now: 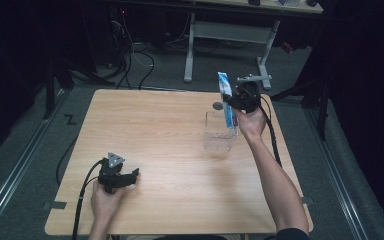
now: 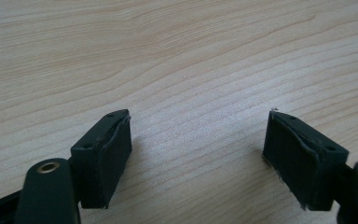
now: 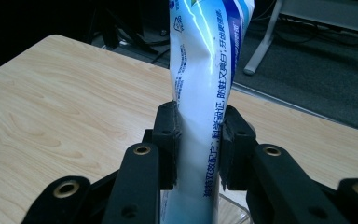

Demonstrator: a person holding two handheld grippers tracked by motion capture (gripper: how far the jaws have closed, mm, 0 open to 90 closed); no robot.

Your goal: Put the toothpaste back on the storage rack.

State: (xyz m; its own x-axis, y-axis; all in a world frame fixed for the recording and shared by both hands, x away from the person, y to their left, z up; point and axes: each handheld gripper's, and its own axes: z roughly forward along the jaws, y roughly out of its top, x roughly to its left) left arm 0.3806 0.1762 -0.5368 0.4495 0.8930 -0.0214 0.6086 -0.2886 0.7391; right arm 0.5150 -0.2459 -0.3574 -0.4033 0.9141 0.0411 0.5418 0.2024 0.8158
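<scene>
Between my right jaws, the white and blue tube (image 3: 205,93) carries lines of Chinese print running along its length, plus a small recycling triangle higher up; I cannot read it.

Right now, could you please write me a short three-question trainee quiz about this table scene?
1. True or false: the left hand-held gripper is open with nothing between its jaws.
2. What does the right hand-held gripper hold? A) a spoon B) a toothpaste tube C) a cup
3. Which container stands on the table below the tube?

Key: 1 true. 2 B. 3 the clear plastic box.
</scene>
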